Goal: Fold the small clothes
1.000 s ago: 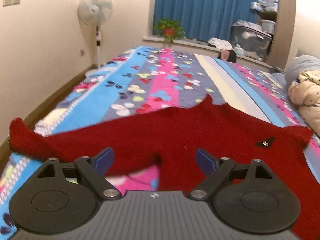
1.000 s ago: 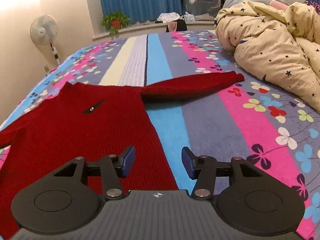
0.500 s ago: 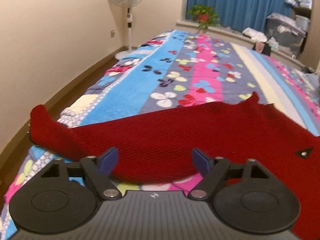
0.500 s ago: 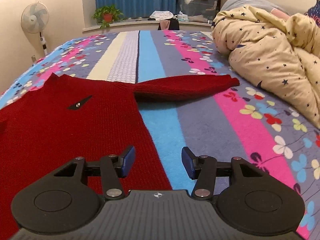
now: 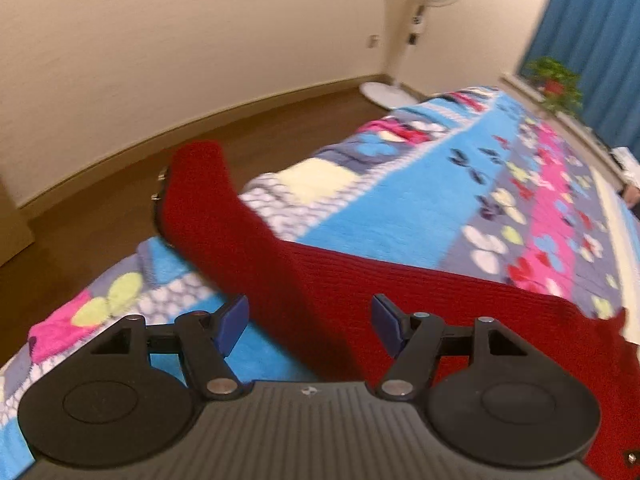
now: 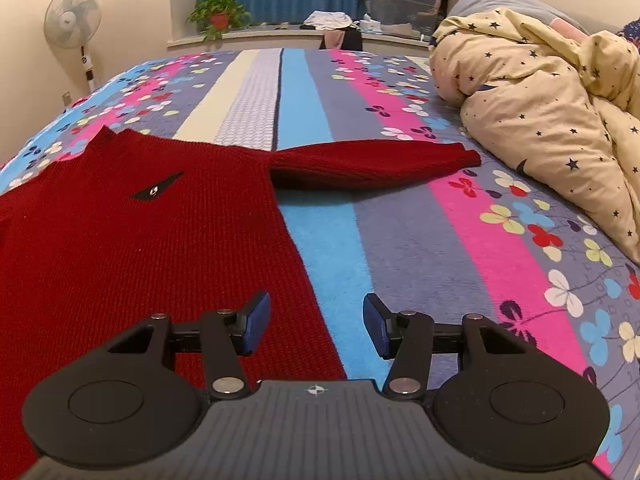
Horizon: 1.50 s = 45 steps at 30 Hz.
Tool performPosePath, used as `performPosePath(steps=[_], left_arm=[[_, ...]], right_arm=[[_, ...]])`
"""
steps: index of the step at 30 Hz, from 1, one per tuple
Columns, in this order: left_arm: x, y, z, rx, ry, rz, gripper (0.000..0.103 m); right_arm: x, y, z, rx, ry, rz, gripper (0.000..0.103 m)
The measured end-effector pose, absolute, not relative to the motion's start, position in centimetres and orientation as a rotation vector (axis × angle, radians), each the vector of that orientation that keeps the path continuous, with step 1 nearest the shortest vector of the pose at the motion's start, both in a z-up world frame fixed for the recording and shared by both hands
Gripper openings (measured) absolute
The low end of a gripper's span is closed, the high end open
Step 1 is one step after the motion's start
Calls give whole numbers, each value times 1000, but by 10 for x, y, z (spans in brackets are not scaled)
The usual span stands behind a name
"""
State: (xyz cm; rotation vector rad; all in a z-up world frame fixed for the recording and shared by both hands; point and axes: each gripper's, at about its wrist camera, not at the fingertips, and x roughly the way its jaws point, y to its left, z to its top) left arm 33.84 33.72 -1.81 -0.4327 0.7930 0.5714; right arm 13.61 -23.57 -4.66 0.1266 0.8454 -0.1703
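A dark red knit sweater (image 6: 132,236) lies flat on the bed, front up, with a small black logo patch (image 6: 157,188) on the chest. Its right sleeve (image 6: 376,162) stretches out sideways toward the quilt. In the left wrist view its other sleeve (image 5: 224,216) runs to the bed's corner and its cuff hangs over the edge. My left gripper (image 5: 309,324) is open and empty, just above that sleeve. My right gripper (image 6: 316,322) is open and empty, over the sweater's right side edge near the hem.
The bed has a striped flowered blanket (image 6: 400,240). A bunched cream quilt with stars (image 6: 552,120) lies at the right. A standing fan (image 6: 74,28) stands by the wall, and a potted plant (image 6: 218,14) and storage boxes (image 6: 400,0) sit at the window. Wooden floor (image 5: 100,216) lies beyond the bed's left edge.
My left gripper has swung left along the sweater, from its body toward the left sleeve and the bed's corner. My right gripper has barely shifted. Both stay open.
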Motion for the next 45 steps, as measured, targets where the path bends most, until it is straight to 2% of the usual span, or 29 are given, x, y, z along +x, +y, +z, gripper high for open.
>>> performPosePath(steps=[2,3,5,7,9,10,11,15,18,20,21,22,23,24,30,33,35,36,37,42,44,45], left_arm=[[343,342,-25,-440,809,582,72],[344,344,-28,-436,817,588,68],[348,344,-34,-402,843,597,56],[351,341,-38,-352,872,632,30],[351,342,-37,-360,875,661,23],[351,339,-35,-359,871,674,13],[351,333,-29,-349,854,681,9],[348,265,17,-189,612,537,9],[334,190,47,-119,428,181,9],[322,141,58,-74,372,-79,11],[318,118,59,-46,380,-209,19],[318,102,58,-22,422,-319,43],[319,90,55,-4,473,-407,48],[318,86,53,-3,478,-433,47],[350,151,41,-269,620,-228,47],[367,182,31,-276,738,-28,47],[377,197,25,-253,798,95,47],[380,207,22,-266,813,135,47],[381,224,21,-302,823,168,47],[388,255,24,-399,827,218,48],[388,254,25,-393,828,213,49],[388,251,26,-387,830,206,49]], right_arm=[[137,-235,-47,124,848,-168,53],[137,-234,-47,125,849,-168,53],[138,-235,-48,129,852,-168,53],[139,-234,-49,127,855,-167,53],[139,-234,-49,123,857,-163,53],[139,-234,-50,121,858,-162,53],[140,-234,-50,120,859,-162,53],[141,-234,-51,119,861,-164,53],[143,-233,-53,116,868,-162,53],[144,-230,-54,108,871,-157,53],[145,-229,-54,103,872,-154,53],[145,-228,-55,96,873,-151,53],[145,-227,-55,92,873,-151,53],[145,-226,-56,88,875,-151,53],[145,-223,-56,75,873,-145,53],[147,-220,-56,72,865,-152,53],[150,-217,-55,111,839,-133,41],[151,-214,-55,129,827,-116,25],[155,-211,-55,162,814,-101,17],[199,-190,-66,341,790,-44,18],[227,-181,-74,412,799,-41,27],[240,-177,-77,441,801,-38,38]])
